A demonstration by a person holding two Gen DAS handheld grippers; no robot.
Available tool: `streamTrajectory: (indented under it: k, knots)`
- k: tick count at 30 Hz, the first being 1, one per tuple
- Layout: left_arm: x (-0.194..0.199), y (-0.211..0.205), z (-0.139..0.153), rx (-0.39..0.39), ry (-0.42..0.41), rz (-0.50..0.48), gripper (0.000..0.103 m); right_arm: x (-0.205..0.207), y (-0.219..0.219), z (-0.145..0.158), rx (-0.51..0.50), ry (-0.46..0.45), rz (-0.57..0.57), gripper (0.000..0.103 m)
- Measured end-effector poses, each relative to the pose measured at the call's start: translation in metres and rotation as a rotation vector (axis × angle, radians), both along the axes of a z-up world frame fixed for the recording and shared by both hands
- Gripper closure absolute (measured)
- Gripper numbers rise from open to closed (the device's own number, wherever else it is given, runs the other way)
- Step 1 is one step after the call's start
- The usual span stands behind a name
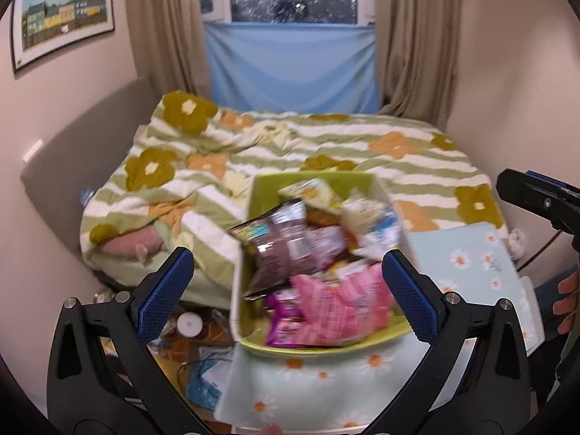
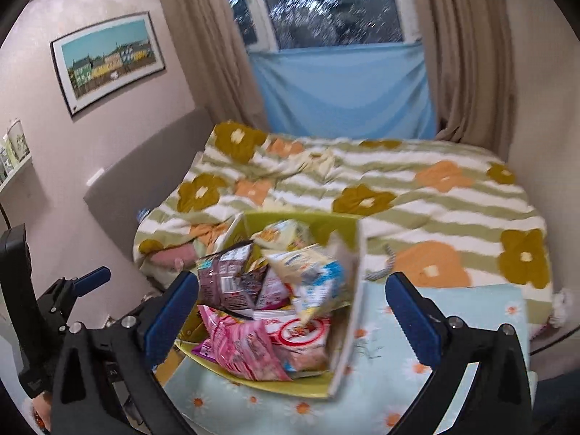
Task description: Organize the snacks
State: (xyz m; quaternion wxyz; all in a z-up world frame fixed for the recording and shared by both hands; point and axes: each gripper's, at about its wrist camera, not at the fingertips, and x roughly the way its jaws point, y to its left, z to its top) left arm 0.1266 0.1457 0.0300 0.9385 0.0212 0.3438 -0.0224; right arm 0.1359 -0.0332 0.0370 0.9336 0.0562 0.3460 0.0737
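A lime-green box (image 1: 253, 195) (image 2: 261, 380) full of snack packets sits on a pale blue daisy cloth (image 1: 308, 391) (image 2: 482, 311). On top lie a brown packet (image 1: 279, 243) (image 2: 224, 275), pink packets (image 1: 337, 304) (image 2: 246, 348), a purple one (image 1: 286, 322) and yellow-white ones (image 1: 311, 192) (image 2: 308, 264). My left gripper (image 1: 288, 290) is open and empty, held above the box's near side. My right gripper (image 2: 291, 311) is open and empty, also above the box. Each gripper shows at the edge of the other's view, the right one (image 1: 536, 199) and the left one (image 2: 72, 286).
Behind the box is a bed with a green-striped flowered duvet (image 1: 326, 141) (image 2: 417, 188), a grey headboard (image 1: 72, 159) on the left and a curtained window behind. Clutter and cables (image 1: 195, 344) lie on the floor at left. A shelf with tins (image 2: 14, 145) hangs on the left wall.
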Motion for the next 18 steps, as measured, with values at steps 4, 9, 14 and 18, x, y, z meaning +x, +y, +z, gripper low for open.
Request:
streamTrajectory:
  k: [4, 9, 14, 18]
  knots:
    - [-0.022, -0.019, 0.011, -0.012, -0.021, -0.004, 0.000, -0.037, -0.024, 0.014, -0.057, -0.025, -0.078, 0.000]
    - [-0.049, -0.041, 0.015, 0.005, -0.047, -0.010, 0.000, -0.076, -0.047, 0.014, -0.124, -0.037, -0.164, 0.000]
    - [-0.067, -0.056, 0.014, 0.009, -0.058, -0.025, 0.000, -0.103, -0.058, 0.006, -0.194, -0.036, -0.233, 0.000]
    - [-0.076, -0.061, 0.012, -0.002, -0.060, -0.033, 0.000, -0.117, -0.061, 0.001, -0.211, -0.042, -0.269, 0.001]
